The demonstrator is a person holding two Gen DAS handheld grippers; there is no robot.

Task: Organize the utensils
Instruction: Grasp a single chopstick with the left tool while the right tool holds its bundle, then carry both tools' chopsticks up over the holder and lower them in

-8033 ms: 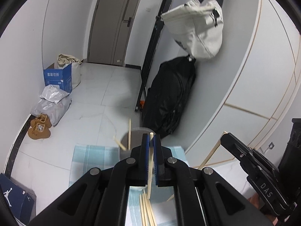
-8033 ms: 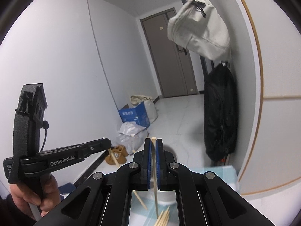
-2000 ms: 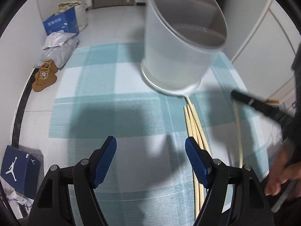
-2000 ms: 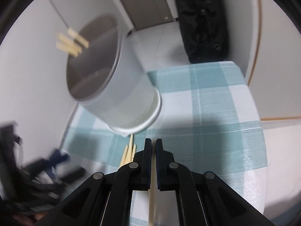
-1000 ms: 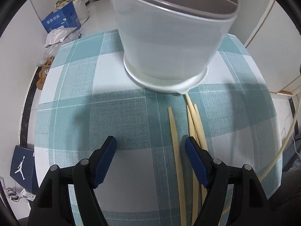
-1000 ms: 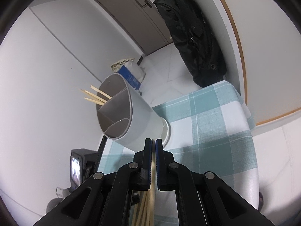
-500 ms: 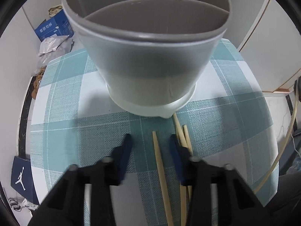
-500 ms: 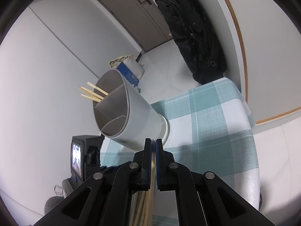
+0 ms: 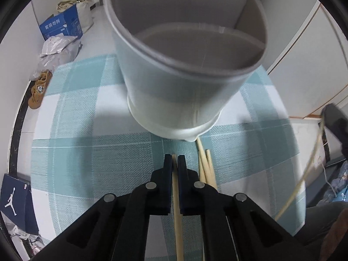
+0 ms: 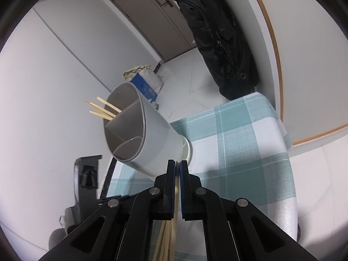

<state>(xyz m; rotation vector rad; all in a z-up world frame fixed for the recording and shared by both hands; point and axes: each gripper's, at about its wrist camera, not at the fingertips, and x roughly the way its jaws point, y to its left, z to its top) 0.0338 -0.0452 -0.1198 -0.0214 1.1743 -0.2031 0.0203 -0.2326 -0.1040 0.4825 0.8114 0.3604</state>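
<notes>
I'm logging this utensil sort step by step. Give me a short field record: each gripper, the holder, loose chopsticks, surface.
left gripper: jaws just closed on one chopstick lying on the cloth
right gripper: shut on another chopstick
holder: grey, divided, upright, three chopsticks in its far compartment
loose chopsticks: lying by the holder's base
surface: teal checked tablecloth

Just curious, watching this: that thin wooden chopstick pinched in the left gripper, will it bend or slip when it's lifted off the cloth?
The chopstick looks like plain wood, thin and straight, so probably stiff and very light. The left gripper has just closed on it near one end, so the long free length may droop or swivel. It lies flat on the woven checked cloth, so rolling seems unlikely.
</notes>
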